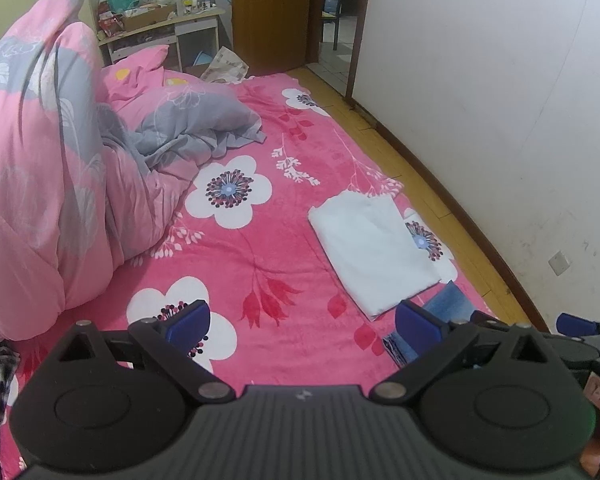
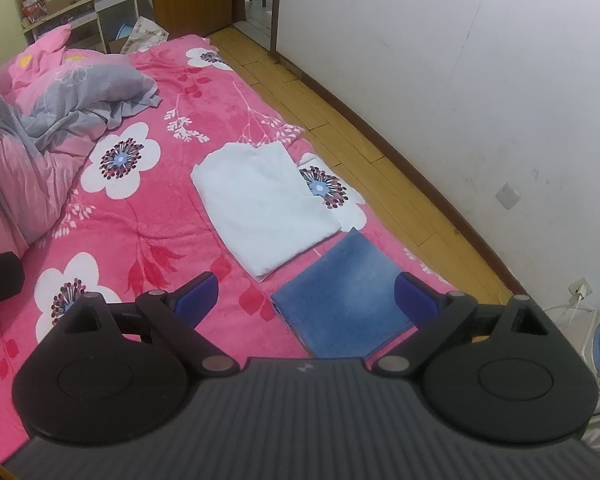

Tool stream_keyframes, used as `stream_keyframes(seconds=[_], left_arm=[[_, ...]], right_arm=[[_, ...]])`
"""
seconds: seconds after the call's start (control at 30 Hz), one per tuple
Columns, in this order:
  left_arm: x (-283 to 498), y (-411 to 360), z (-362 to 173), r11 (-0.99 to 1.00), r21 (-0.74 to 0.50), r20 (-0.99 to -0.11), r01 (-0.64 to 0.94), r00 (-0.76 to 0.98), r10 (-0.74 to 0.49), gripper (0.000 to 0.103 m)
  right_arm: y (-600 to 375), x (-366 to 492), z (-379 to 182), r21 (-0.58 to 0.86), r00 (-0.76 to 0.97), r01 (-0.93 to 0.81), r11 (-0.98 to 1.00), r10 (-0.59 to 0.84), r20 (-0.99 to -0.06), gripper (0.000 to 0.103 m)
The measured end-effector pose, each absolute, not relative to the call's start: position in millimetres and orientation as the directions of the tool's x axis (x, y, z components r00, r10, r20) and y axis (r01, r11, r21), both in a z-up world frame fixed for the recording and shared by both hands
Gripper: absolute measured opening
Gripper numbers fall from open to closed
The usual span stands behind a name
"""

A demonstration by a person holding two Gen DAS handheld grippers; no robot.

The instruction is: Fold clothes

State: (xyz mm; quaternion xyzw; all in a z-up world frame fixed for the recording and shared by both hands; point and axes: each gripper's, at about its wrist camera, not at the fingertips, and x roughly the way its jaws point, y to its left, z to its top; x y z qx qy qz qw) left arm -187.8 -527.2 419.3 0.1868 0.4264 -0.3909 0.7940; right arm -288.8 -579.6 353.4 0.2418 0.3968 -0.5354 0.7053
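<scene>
both tools spread wide, empty, above folded white garment and jeans.

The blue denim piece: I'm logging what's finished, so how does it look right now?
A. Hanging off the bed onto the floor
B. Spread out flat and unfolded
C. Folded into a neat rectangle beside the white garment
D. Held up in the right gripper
C: the blue denim piece lies folded square on the bedspread, beside the folded white garment; the right gripper is open and empty.
</scene>
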Motion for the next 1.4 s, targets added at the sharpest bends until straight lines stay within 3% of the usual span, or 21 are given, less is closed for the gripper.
stream_keyframes(seconds=[1.4], left_arm=[[-184.6, -527.7, 413.3, 0.637, -0.036, -0.841, 0.77, 0.321, -0.436, 0.1]], right_arm=[[-577.3, -285.5, 352.0, -0.099, 0.107, 0.94, 0.328, -0.556, -0.824, 0.095]])
